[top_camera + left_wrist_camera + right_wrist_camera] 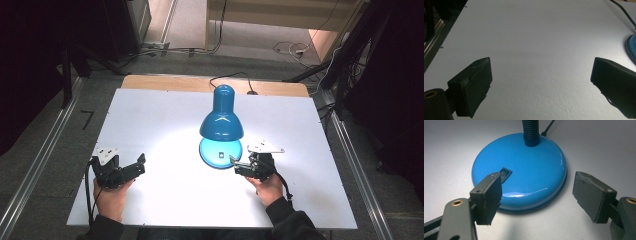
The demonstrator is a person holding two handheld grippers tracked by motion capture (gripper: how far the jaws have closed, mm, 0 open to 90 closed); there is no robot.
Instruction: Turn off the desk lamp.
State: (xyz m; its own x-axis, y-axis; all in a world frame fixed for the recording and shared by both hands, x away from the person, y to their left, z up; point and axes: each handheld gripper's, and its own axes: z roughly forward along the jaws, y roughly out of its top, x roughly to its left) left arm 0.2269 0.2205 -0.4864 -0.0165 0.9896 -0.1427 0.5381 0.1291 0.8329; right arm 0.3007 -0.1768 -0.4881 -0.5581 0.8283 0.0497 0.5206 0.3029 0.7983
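Our right tool (537,195) stands with its jaws wide apart and nothing between them. In the right gripper view one jaw's tip sits at the black switch (505,174) on the lamp base (534,170); we cannot tell whether it touches. The other jaw hangs over bare desk (599,150) just beside the base's rim. From the high view the right tool (241,165) lies at the base's (212,155) near right edge, held in the right hand (269,187).

Our left tool (541,72) is also spread wide and empty, over the white desk (536,32), with the edge of the base (631,46) at the far right of its view. In the high view the left tool (136,166) rests well apart from the lamp, held by the left hand (111,197).

The blue lamp (221,117) stands near the desk's (150,115) middle, its shade tipped down and throwing a bright pool of light around the base. Its cord (227,76) runs off the far edge.
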